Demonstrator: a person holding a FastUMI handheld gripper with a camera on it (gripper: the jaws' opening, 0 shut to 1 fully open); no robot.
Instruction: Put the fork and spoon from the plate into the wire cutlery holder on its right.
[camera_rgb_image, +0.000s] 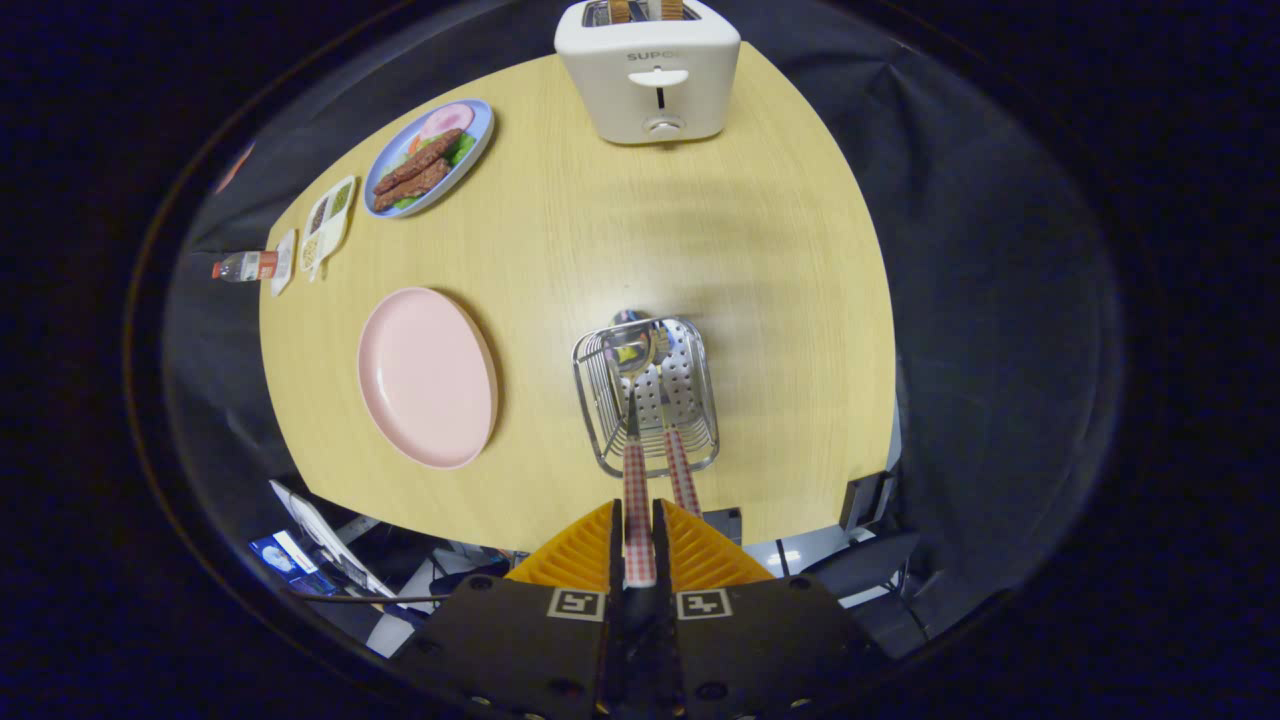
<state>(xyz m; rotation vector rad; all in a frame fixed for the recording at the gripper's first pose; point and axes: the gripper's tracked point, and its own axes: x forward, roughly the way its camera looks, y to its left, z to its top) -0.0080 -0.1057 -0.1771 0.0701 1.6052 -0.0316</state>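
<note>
we see the spoon with a red-and-white checked handle pinched between the orange ribbed fingers of our tongs, which are closed almost fully on its handle; its shiny bowl reaches down into the far end of the silver wire cutlery holder just ahead of the fingers. a second checked handle, which we take for the fork, leans out of the holder's near rim just right of the spoon; its head we cannot make out. left of the holder lies the round pink plate, bare, on the pale wooden tabletop. at the far edge stands a white toaster. at the far left sit a blue plate of food, a small white divided tray and a bottle with a red label.
</note>
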